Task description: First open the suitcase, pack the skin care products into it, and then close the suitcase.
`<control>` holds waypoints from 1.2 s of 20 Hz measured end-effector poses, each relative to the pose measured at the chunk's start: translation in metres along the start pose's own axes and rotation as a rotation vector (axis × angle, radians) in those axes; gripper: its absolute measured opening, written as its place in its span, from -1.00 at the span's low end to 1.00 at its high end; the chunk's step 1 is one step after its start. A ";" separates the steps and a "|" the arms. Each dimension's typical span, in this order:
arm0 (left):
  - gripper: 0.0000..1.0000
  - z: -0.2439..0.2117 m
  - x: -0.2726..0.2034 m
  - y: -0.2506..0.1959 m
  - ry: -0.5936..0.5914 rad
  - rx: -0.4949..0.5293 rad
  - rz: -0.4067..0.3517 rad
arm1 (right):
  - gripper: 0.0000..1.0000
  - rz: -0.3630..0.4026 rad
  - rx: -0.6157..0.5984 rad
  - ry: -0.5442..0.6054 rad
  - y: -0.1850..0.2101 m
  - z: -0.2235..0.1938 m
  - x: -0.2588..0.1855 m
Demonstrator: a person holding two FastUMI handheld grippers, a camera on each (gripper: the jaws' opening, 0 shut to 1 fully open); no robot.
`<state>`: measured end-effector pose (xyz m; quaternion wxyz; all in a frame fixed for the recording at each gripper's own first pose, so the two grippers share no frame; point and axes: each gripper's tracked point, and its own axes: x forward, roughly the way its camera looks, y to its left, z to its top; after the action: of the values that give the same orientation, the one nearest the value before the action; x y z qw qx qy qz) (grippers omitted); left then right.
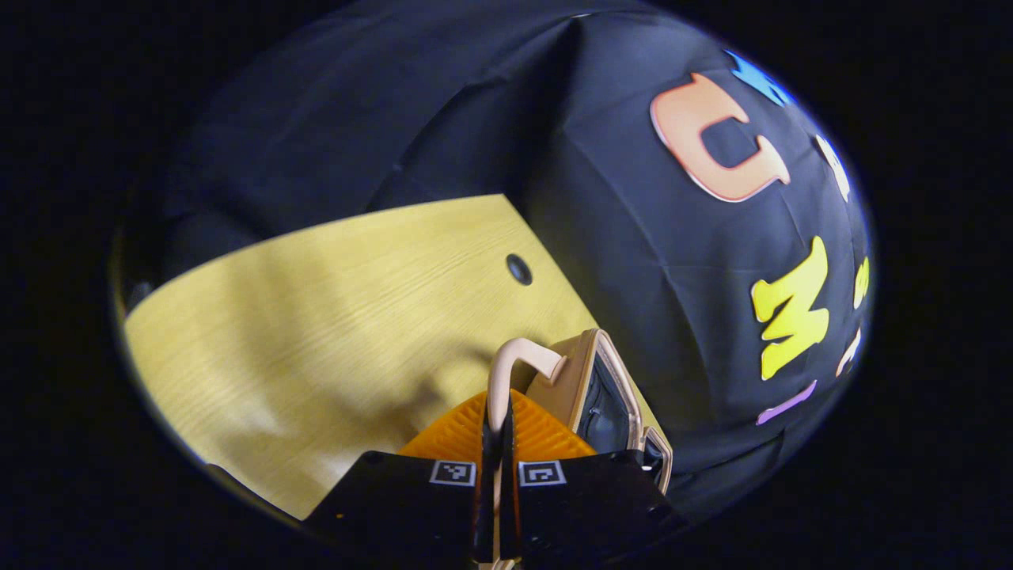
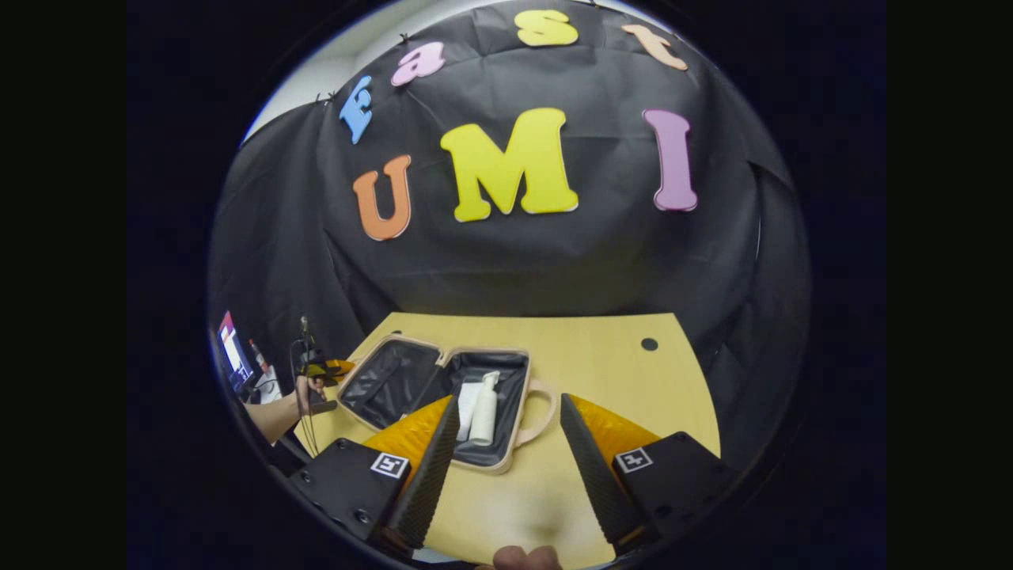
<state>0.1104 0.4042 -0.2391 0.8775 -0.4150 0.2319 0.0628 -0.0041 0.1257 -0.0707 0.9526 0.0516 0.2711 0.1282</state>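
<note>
Left gripper (image 1: pixel 497 443): my fingers pressed together on the suitcase handle (image 1: pixel 514 366), bottom centre of the left gripper view. Handle arches up from between them to the suitcase (image 1: pixel 589 380), whose rim and dark lining show just right of centre, low in frame. Tabletop (image 1: pixel 332 317) spreads to the left.

Right gripper (image 2: pixel 506 451): my fingers wide apart, holding nothing, bottom of the right gripper view. Between them, the suitcase (image 2: pixel 396 372) lies open on the tabletop (image 2: pixel 617 356). White bottle (image 2: pixel 484 408) and white tube (image 2: pixel 468 404) lie side by side in its right-hand half. A person's hand (image 2: pixel 305 388) at lower left.
</note>
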 end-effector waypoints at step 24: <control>-0.89 -0.198 -0.098 -0.384 -0.226 0.838 -0.170 | 0.53 -0.365 -0.124 -0.266 -0.129 -0.027 -0.135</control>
<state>0.0697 0.0134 -0.0344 0.9919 -0.0314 0.1049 -0.0638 -0.1010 -0.0344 -0.0476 0.9887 -0.0404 0.1395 -0.0379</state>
